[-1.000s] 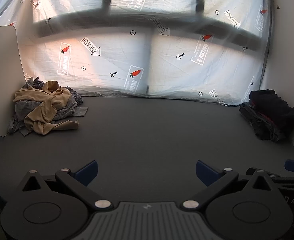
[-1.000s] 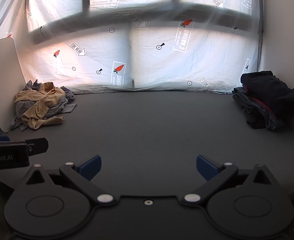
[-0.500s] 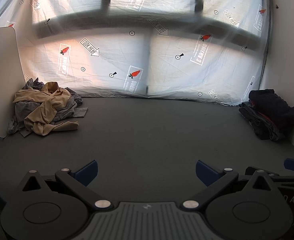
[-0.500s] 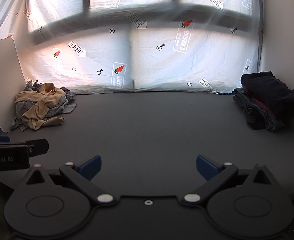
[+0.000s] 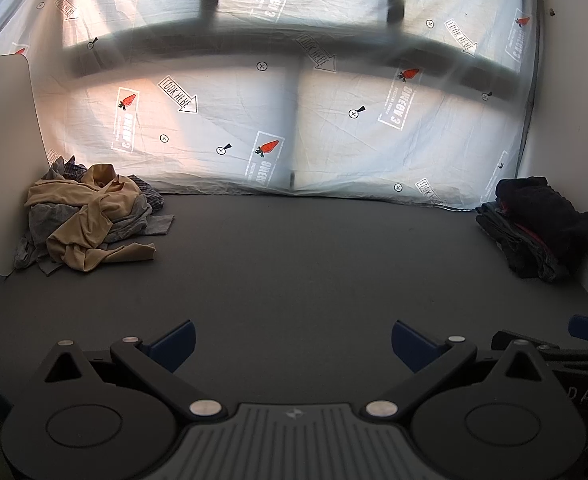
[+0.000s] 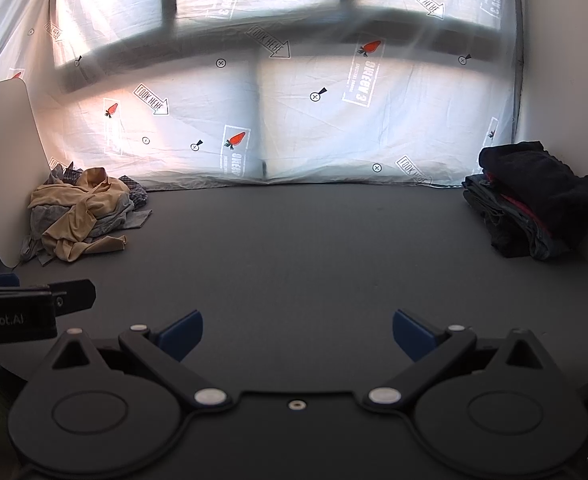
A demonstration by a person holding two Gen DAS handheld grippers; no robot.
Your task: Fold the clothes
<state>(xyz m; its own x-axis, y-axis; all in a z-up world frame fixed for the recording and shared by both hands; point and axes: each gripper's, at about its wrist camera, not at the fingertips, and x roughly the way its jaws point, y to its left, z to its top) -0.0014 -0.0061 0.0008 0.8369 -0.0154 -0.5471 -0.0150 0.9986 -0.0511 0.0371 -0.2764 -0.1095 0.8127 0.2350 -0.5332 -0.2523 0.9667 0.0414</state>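
You had both grippers low over the mat [image 5: 294,264], side by side, pointing at the back sheet [image 5: 333,128]. Left gripper [image 5: 292,340]: fingers spread wide, blue pads [image 5: 174,342] empty, nothing btwn them but bare mat. Right gripper [image 6: 297,334]: same, spread wide, pads [image 6: 411,334] empty.

Unfolded pile [image 5: 90,216] sat in the far left corner, against the white board [image 5: 2,152] and the sheet. Tan garment [image 5: 94,220] on top, draped over grey pieces, one checked piece at the back. Pile was well apart from your left fingers, up and to the left of them, no contact. In right wrist view the pile [image 6: 82,216] was even further off to the left, far from those fingers.

Dark stack [image 5: 541,224] sat in the far right corner, by the right wall. Black item on top, red edge showing, grey stuff under. Looked roughly folded, can't tell exactly. In right wrist view the stack [image 6: 533,204] was ahead and right of your right fingers, well apart.

Each gripper showed at the edge of the other's view: right one at lower right of left cam, left one at lower left of right cam.

Centre of mat btwn pile and stack was bare.
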